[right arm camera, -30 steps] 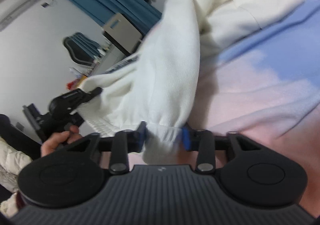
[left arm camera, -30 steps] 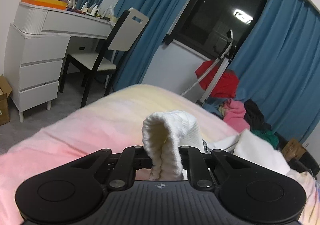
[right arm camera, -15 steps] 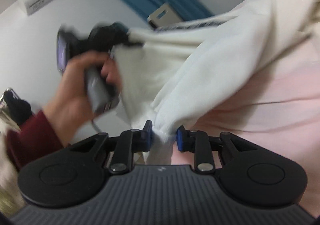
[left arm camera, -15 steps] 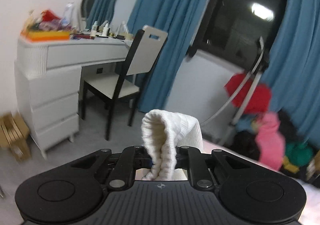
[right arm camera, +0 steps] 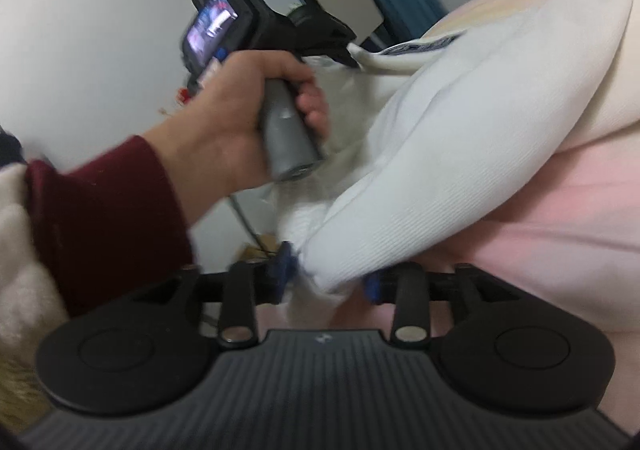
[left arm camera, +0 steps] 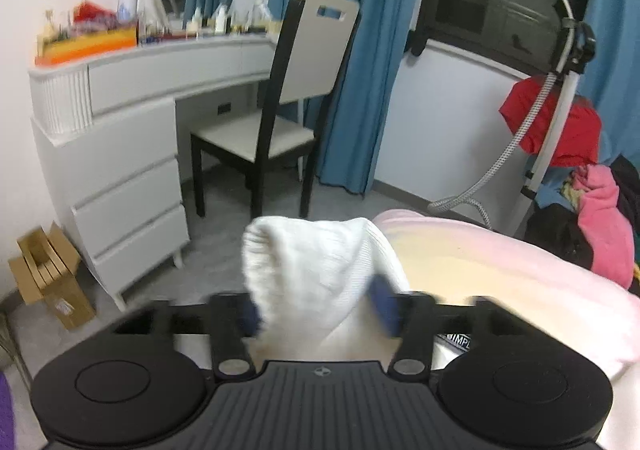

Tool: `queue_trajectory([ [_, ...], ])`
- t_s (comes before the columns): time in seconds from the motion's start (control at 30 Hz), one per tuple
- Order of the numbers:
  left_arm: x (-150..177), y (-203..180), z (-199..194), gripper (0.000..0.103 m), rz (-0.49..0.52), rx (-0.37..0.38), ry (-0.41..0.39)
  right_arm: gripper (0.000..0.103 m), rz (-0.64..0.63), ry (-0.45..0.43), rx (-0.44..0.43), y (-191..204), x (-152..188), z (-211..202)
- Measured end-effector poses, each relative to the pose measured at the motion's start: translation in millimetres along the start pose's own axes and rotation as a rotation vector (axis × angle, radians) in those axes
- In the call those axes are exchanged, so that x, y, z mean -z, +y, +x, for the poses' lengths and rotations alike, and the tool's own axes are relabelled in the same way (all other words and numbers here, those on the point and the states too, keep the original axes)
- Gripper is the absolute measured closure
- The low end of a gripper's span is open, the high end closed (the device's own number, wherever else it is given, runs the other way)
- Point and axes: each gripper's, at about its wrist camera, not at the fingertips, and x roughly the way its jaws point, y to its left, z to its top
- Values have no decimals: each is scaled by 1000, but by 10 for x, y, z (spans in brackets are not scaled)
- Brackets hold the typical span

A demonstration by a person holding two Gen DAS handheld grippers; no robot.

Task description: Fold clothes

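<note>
A white ribbed garment [left arm camera: 316, 262] bulges up between the blue pads [left arm camera: 250, 316] of my left gripper [left arm camera: 316, 310]. Its jaws are opening and stand wide, and the cloth sits loosely in the gap at the bed's edge. In the right wrist view the same white garment [right arm camera: 460, 138] lies stretched over the pink bed cover [right arm camera: 560, 230]. One end of it hangs between the parted pads of my right gripper [right arm camera: 328, 278], whose jaws are opening too. A hand in a dark red sleeve [right arm camera: 224, 130] holds the left gripper [right arm camera: 340, 50] at the garment's far end.
A white dressing table [left arm camera: 140, 90] with drawers and a black-framed chair [left arm camera: 288, 90] stand beyond the bed. A cardboard box [left arm camera: 44, 274] sits on the grey floor at the left. A steamer stand [left arm camera: 552, 122] and a pile of clothes [left arm camera: 600, 226] are at the right.
Both grippers' jaws have spread apart from their pinch on the white garment. The left view swung from over the bed toward the dressing table and floor. The left hand looms nearer in the right view.
</note>
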Motion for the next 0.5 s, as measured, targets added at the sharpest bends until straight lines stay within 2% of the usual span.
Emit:
queue_trajectory([
  [0.03, 31, -18, -121, 14, 9, 5, -3, 38, -29, -14, 29, 38, -2, -84],
  [0.07, 61, -36, -242, 12, 19, 11, -6, 29, -46, -24, 39, 16, 47, -175],
  [0.2, 282, -114, -814, 6, 42, 53, -21, 28, -76, -49, 64, 103, 38, -632],
  [0.33, 669, -264, -1406, 5, 82, 124, -58, 28, -210, -116, 165, 238, 37, -1189],
  [0.5, 1199, -745, -1989, 5, 160, 236, -63, 28, -296, -148, 302, 82, 57, -1914],
])
